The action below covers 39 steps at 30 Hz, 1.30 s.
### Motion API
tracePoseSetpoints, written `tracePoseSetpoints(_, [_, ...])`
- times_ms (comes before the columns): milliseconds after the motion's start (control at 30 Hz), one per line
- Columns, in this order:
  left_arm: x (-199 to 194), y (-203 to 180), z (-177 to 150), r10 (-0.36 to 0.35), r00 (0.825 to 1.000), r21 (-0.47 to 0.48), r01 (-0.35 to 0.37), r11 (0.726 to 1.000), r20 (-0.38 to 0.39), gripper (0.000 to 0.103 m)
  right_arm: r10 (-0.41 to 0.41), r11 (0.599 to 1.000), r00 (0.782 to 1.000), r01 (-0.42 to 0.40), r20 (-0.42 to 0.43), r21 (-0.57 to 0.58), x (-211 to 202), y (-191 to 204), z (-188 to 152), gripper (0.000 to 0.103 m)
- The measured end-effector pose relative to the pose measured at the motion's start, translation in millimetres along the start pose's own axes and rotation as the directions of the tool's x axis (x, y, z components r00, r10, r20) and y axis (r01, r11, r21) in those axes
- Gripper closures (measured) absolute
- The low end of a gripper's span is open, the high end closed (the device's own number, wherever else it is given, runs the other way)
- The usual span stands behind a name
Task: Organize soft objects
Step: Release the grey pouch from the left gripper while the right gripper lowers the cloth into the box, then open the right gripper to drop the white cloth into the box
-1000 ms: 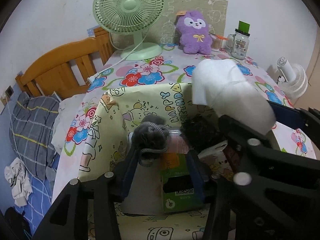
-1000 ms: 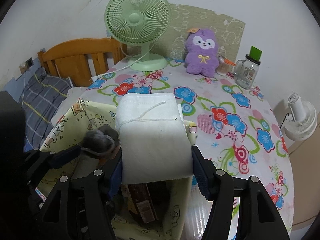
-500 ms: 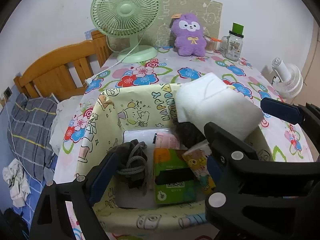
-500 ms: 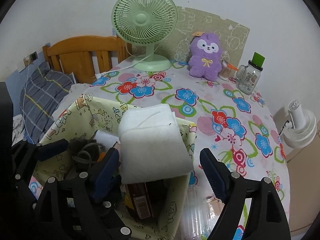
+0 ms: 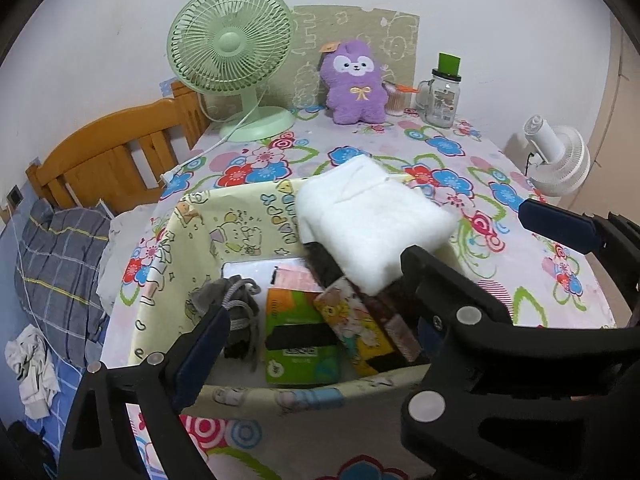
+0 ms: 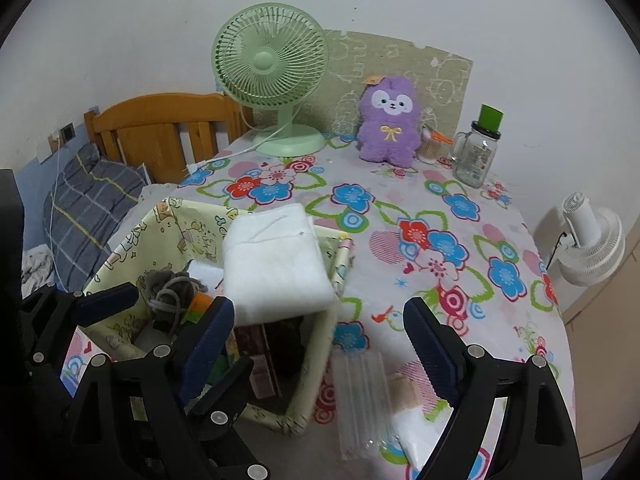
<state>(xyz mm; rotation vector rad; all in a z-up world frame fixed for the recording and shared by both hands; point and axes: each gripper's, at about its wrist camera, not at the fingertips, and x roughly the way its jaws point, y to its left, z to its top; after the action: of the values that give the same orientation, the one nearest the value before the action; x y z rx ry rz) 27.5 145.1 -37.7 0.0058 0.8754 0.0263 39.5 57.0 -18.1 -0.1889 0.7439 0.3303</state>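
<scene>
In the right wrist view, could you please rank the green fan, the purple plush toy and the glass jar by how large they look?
1. green fan
2. purple plush toy
3. glass jar

A pale yellow cartoon print is borne by the fabric basket [image 5: 188,240], a plain white by the folded towel [image 5: 372,220]. The desk [image 6: 440,240] is covered in red, blue and pink flowers. At twelve o'clock, mint green is shown by the fan [image 5: 230,40], purple by the plush toy [image 5: 354,84].
</scene>
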Motion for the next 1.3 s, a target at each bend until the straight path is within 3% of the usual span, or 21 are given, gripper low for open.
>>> tracePoseSetpoints(433, [-3, -33, 11, -0.01, 1.0, 0.043, 0.009, 0.999, 0.03, 0.006, -0.059, 0.997, 0.998, 0.058, 0.012, 0.059, -13, -37, -2, 0.014])
tracePoseSetpoints(1000, [29, -69, 50, -0.092, 0.996, 0.106, 0.09, 0.99, 0.018, 0.006, -0.132, 0.981, 0.991, 0.133, -0.017, 0.144, 12, -86, 14, 0.014])
tracePoseSetpoints(1300, [47, -50, 41, -0.02, 0.999, 0.071, 0.023, 0.997, -0.037, 0.003, -0.088, 0.991, 0.995, 0.092, -0.045, 0.093, 29, -67, 13, 0.014])
